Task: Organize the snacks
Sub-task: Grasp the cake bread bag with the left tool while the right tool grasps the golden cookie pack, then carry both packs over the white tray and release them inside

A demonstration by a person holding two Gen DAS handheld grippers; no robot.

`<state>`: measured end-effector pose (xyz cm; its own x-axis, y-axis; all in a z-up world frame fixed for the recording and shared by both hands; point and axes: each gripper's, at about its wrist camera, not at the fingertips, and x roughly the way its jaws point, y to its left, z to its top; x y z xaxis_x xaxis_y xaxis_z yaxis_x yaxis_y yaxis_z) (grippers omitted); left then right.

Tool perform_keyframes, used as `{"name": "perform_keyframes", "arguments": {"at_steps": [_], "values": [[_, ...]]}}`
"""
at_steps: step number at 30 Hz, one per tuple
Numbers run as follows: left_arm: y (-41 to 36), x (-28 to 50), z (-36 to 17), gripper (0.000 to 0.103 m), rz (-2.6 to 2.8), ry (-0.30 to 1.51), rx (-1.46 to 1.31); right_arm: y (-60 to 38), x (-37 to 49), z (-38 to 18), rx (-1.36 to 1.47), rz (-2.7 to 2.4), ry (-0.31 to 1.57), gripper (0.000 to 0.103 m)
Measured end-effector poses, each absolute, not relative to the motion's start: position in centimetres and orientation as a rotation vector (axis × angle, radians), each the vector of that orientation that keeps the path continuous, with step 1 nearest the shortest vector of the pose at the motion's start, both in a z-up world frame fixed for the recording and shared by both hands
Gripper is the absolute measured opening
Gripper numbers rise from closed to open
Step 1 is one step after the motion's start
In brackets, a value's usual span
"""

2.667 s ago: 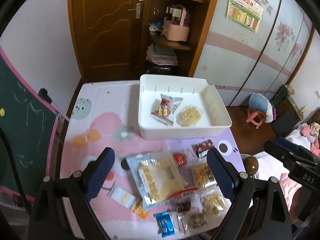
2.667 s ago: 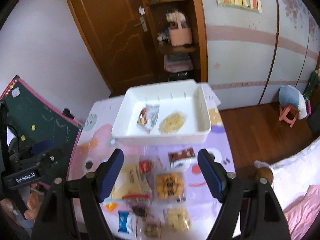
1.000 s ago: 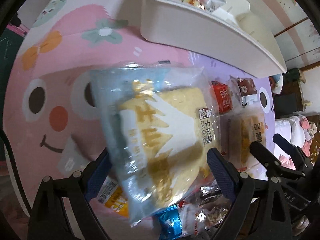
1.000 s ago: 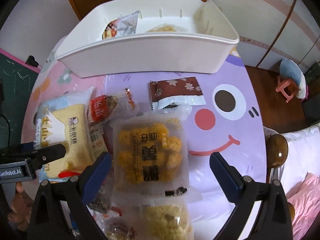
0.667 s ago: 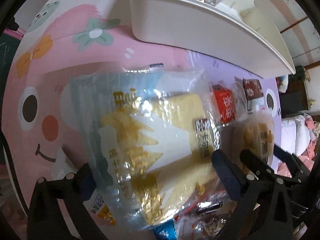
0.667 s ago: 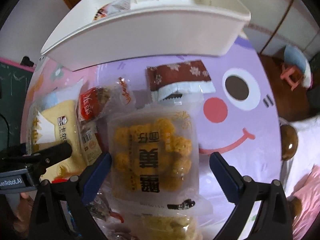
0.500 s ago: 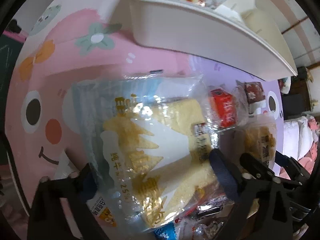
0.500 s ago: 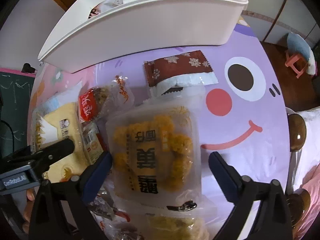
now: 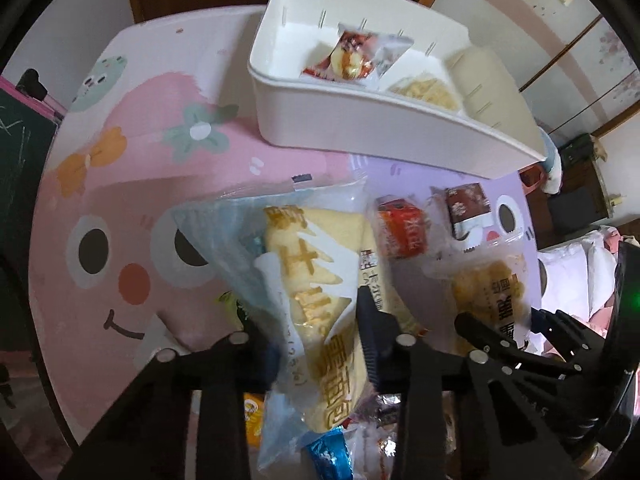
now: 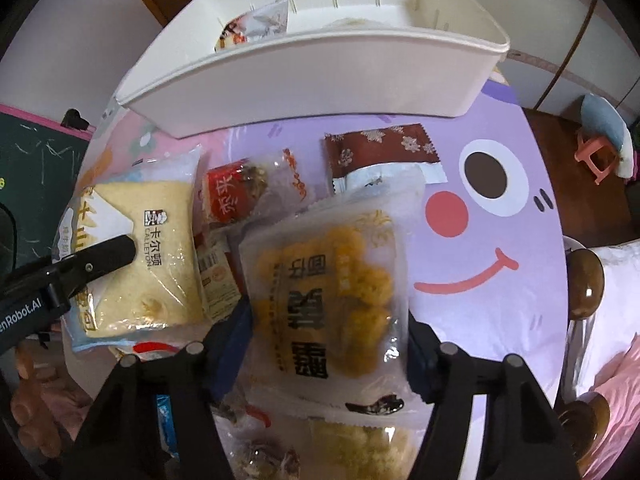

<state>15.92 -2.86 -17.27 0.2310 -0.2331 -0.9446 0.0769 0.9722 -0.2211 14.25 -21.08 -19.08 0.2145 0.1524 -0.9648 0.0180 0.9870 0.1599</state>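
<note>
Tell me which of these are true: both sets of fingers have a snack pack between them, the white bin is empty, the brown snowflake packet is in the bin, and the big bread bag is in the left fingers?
1. Both grippers have a pack between their fingers. True: the left gripper pinches the bread bag; the right gripper has been closing around the yellow puff pack.
2. The white bin is empty. False: a red and white packet and a pale clear pack lie in it.
3. The brown snowflake packet is in the bin. False: it lies on the mat in front of it.
4. The bread bag is in the left fingers. True.
</note>
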Motion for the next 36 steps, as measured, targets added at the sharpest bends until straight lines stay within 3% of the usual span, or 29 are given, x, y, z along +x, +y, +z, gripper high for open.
{"name": "perform_keyframes", "arguments": {"at_steps": [23, 36], "values": [[-1.7, 11.4, -0.3, 0.024, -0.234, 1.013, -0.130, -22.4, 10.1, -4.0, 0.145, 0.144, 1.040, 0.067], [-3.1, 14.4, 5.9, 0.024, -0.234, 0.902, -0.082, -23.1, 12.5, 4.8, 0.121, 0.126, 0.858, 0.067]]}}
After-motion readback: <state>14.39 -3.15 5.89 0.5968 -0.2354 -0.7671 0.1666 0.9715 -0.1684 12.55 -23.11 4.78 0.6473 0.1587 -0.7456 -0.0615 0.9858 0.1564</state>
